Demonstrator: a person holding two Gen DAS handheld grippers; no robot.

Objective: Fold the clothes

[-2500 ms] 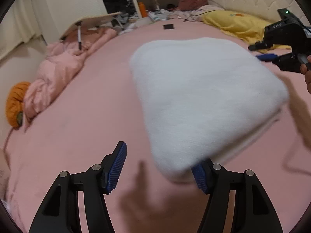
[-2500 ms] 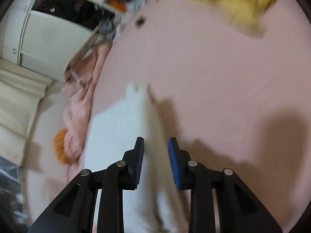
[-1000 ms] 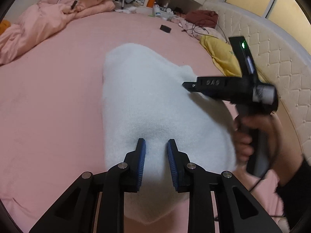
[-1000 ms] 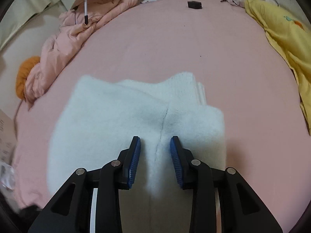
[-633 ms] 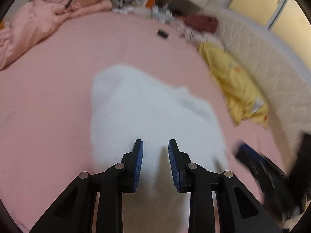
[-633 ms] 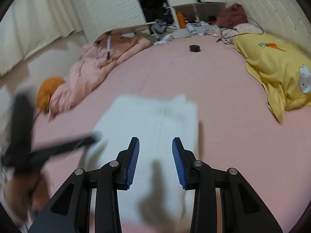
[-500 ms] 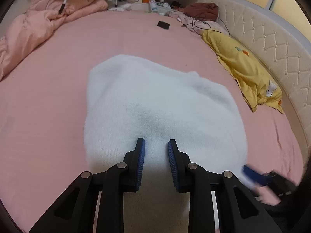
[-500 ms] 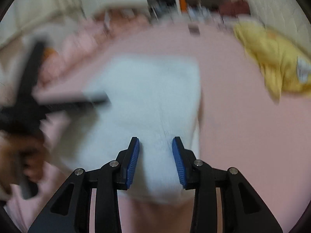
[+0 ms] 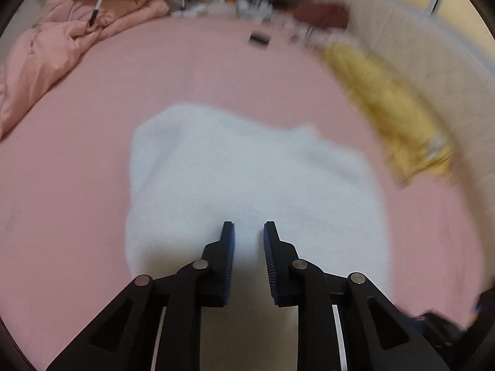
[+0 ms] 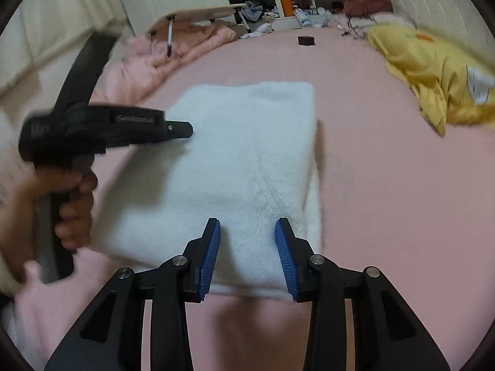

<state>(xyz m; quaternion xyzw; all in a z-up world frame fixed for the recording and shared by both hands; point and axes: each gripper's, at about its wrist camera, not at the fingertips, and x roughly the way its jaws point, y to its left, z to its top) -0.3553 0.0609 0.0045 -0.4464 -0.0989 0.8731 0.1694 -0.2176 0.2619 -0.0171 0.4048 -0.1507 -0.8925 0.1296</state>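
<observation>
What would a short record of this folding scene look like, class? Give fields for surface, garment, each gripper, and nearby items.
surface: pink bed sheet
garment: white fluffy knitted garment, folded into a rough rectangle, lying flat on the sheet
left gripper: jaws narrowly apart, nothing between them, above the garment
right gripper: jaws apart, empty, over the garment's near edge
nearby: yellow blanket to the right; crumpled pink duvet to the left; small black box farther away

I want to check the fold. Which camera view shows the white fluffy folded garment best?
The right wrist view: the white fluffy folded garment is sharp there, with all edges visible. In the left wrist view it is blurred, its near edge hidden.
</observation>
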